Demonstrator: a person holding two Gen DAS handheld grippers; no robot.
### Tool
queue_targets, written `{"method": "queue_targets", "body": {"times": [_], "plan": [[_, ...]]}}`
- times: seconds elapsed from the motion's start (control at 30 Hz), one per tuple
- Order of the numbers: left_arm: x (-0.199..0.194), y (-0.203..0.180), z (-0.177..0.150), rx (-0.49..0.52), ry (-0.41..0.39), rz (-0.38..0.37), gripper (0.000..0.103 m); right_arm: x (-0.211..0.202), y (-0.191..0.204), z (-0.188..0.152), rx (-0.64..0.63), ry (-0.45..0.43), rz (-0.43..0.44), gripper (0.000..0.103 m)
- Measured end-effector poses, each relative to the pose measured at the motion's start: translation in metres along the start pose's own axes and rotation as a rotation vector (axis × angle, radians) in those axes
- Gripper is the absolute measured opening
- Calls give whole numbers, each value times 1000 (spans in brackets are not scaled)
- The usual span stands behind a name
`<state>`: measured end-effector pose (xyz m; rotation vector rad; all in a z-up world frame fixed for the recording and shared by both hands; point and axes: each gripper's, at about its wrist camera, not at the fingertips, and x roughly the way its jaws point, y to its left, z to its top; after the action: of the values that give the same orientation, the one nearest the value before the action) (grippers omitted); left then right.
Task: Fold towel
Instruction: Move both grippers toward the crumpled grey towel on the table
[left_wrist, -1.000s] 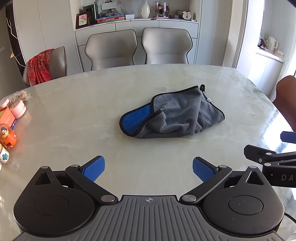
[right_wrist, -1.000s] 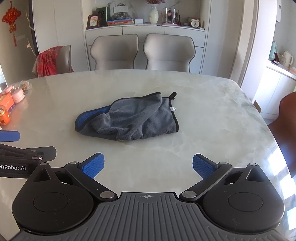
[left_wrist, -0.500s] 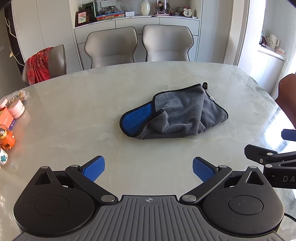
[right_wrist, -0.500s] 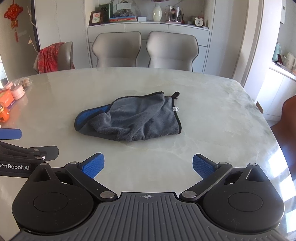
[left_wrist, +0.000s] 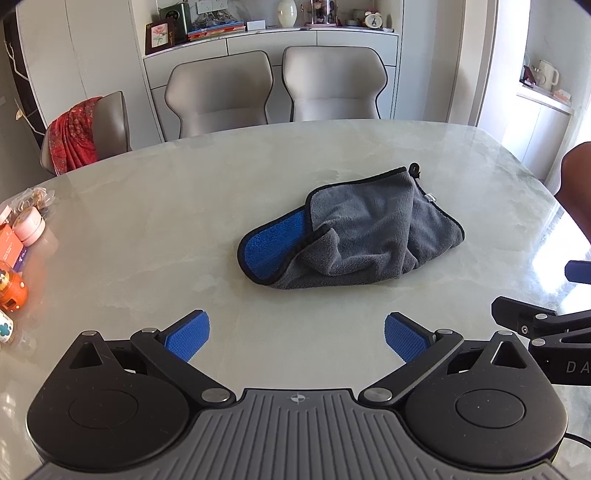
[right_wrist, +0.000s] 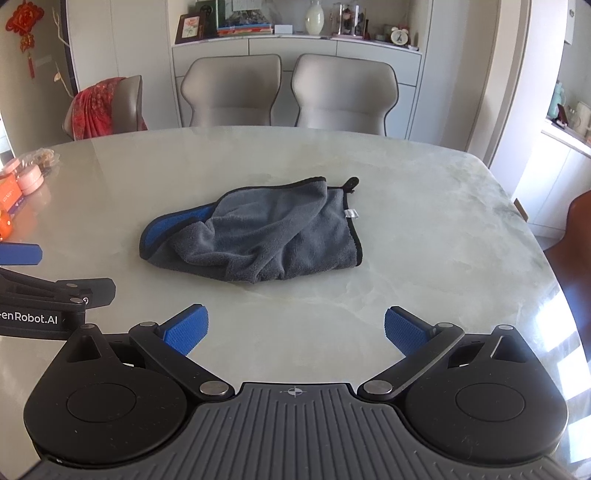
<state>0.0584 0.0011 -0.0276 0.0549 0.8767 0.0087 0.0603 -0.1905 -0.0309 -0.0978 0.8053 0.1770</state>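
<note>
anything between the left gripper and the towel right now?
Nothing. In the left wrist view only bare marble table lies between the open left gripper and the crumpled towel. The right gripper sits off to the side.

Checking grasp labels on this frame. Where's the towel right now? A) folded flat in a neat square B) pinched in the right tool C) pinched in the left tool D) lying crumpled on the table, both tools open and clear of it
D: the towel lies bunched on the table, a blue flap showing at one end, while the left tool and right tool sit open, short of it.
</note>
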Motion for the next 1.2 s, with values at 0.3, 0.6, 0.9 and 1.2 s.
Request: {"method": "queue_targets", "body": {"times": [0.3,0.6,0.9,1.2], "plan": [[14,0,7,7,18,7,103,14,-4,6,-3,17,-1,103],[28,-2,10,18,44,6,103,31,-6,11,-15,37,1,103],[44,-2,15,21,64,5,103,46,-7,16,-14,54,6,103],[56,-3,21,29,74,9,103,61,-10,21,-22,70,8,103]]}}
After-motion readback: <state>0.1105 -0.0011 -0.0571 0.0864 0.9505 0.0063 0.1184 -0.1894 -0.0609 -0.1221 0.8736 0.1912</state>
